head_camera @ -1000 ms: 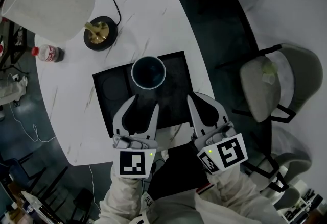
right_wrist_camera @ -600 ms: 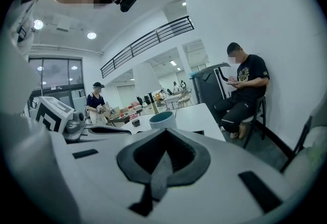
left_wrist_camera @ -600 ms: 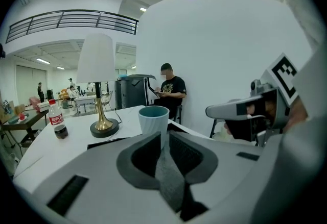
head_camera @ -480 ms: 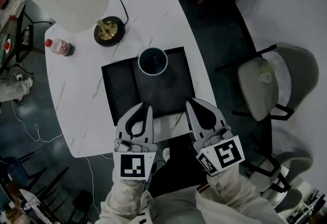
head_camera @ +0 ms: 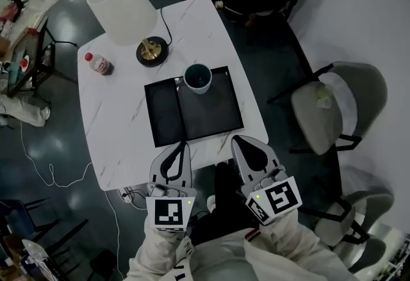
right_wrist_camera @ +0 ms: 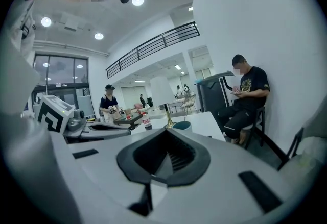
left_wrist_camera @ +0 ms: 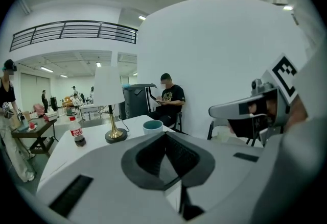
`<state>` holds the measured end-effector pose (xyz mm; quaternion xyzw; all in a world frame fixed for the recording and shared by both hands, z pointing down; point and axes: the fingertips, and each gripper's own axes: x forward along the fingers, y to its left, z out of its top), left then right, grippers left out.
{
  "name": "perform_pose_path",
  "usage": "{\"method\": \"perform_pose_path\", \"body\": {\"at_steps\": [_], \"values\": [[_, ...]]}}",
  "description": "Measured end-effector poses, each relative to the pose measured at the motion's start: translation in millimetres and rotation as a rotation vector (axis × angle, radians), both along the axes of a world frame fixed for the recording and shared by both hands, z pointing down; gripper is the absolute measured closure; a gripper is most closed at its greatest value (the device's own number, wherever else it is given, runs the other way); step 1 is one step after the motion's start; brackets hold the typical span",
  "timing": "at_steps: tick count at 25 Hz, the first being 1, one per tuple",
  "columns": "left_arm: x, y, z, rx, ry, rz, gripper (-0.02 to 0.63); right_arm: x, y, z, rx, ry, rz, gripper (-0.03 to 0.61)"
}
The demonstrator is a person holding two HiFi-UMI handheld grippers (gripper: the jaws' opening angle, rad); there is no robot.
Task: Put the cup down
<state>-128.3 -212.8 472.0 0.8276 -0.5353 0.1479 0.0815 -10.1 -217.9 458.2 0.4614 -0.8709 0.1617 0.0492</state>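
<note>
A round teal cup [head_camera: 198,78] stands upright by the far edge of a flat black tray [head_camera: 211,113] on a white marble table [head_camera: 115,126]. The left gripper [head_camera: 182,145] has just clenched its jaws on nothing. The right gripper [head_camera: 238,141] is clenched and empty too.

You see one bench [head_camera: 109,132], one tray [head_camera: 211,113], one cup [head_camera: 197,78], one lamp [head_camera: 122,8] and one bottle [head_camera: 98,64]. You hold two tools: the left hand-held gripper [head_camera: 181,146] and the right hand-held gripper [head_camera: 238,141]. There are also two chairs [head_camera: 323,113].
</note>
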Motion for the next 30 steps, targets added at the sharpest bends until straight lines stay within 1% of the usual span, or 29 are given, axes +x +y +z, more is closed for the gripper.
{"method": "perform_pose_path", "body": {"at_steps": [3,9,13,18,21,25,30], "values": [[-4,19,-18,0.028,0.001,-0.002,0.603,-6,24,-14,0.012,0.005,-0.016,0.573],[-15,73,-39,0.024,-0.025,0.003,0.603,-21,76,-37,0.004,-0.027,-0.047,0.573],[-19,108,-54,0.036,-0.021,-0.010,0.603,-27,104,-59,0.038,-0.025,-0.060,0.574],[-21,148,-80,0.073,-0.003,-0.009,0.603,-34,139,-86,0.080,-0.016,-0.064,0.573],[-22,168,-94,0.098,0.012,-0.021,0.603,-35,159,-97,0.099,-0.023,-0.058,0.572],[-20,192,-110,0.131,0.007,-0.015,0.603,-35,183,-116,0.140,-0.026,-0.044,0.572],[-17,220,-125,0.154,0.015,-0.007,0.603,-36,213,-132,0.168,-0.031,-0.059,0.573]]}}
